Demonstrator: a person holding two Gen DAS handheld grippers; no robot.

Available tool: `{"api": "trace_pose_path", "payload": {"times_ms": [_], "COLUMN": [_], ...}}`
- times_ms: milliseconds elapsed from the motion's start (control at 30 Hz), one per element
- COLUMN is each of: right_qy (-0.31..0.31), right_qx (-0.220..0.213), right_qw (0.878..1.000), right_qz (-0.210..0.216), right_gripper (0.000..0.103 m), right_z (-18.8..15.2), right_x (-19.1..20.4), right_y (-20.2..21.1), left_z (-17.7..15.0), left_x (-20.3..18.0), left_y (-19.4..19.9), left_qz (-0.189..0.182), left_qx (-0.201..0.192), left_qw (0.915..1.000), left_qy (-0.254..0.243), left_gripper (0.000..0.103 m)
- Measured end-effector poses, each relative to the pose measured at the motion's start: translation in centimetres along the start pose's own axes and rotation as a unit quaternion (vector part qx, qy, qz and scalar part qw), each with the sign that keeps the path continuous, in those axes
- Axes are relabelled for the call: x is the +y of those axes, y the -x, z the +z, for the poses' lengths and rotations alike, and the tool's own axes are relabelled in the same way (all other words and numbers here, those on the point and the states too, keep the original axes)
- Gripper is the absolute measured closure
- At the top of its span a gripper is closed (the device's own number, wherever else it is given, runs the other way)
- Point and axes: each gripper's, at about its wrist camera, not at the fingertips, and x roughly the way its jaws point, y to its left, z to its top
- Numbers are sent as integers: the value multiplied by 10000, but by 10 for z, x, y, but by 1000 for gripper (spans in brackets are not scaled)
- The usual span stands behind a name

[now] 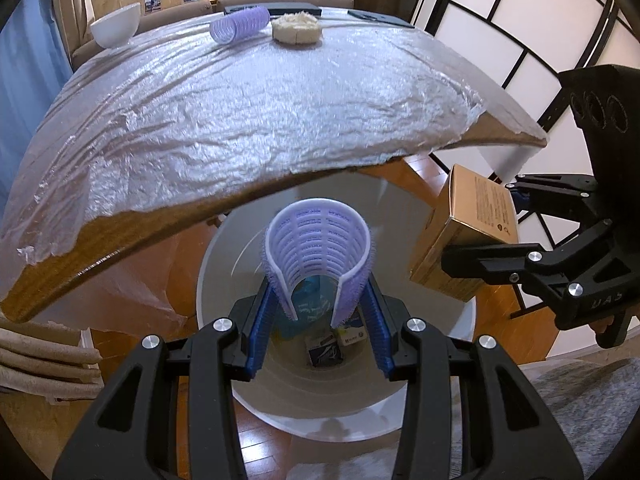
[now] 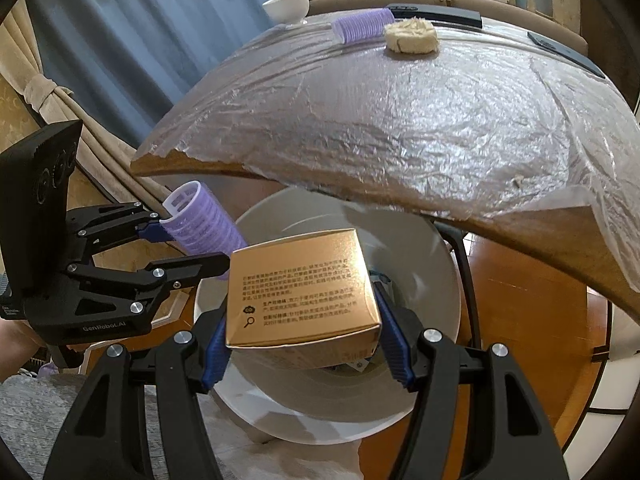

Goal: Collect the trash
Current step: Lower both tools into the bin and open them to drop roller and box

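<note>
My left gripper is shut on a purple hair roller, squeezed out of round, right over the mouth of a white trash bin. The same roller and left gripper show at the left of the right wrist view. My right gripper is shut on a gold cardboard box, also above the bin. In the left wrist view that box hangs at the right, beside the bin's rim. Several wrappers lie at the bin's bottom.
A wooden table under crinkled plastic film overhangs the bin. On its far side sit another purple roller, a beige sponge-like pad and a white bowl. Curtains hang at the left; orange wood floor lies below.
</note>
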Motion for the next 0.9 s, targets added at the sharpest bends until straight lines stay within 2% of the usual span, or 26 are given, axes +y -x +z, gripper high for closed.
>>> {"api": "trace_pose_path", "payload": {"times_ms": [900], "right_qy": [-80], "right_qx": [403], "right_qw": [9987], "right_qz": [-287], "right_gripper": [41], "right_z": [-4], "right_x": [-9], "right_y": [-60], "left_z": [-12], "left_x": [8], "left_y": [-63], "left_qz": [195], "left_qx": [620], "left_qw": [9978], "left_qy": [-102], "left_gripper": [60]}}
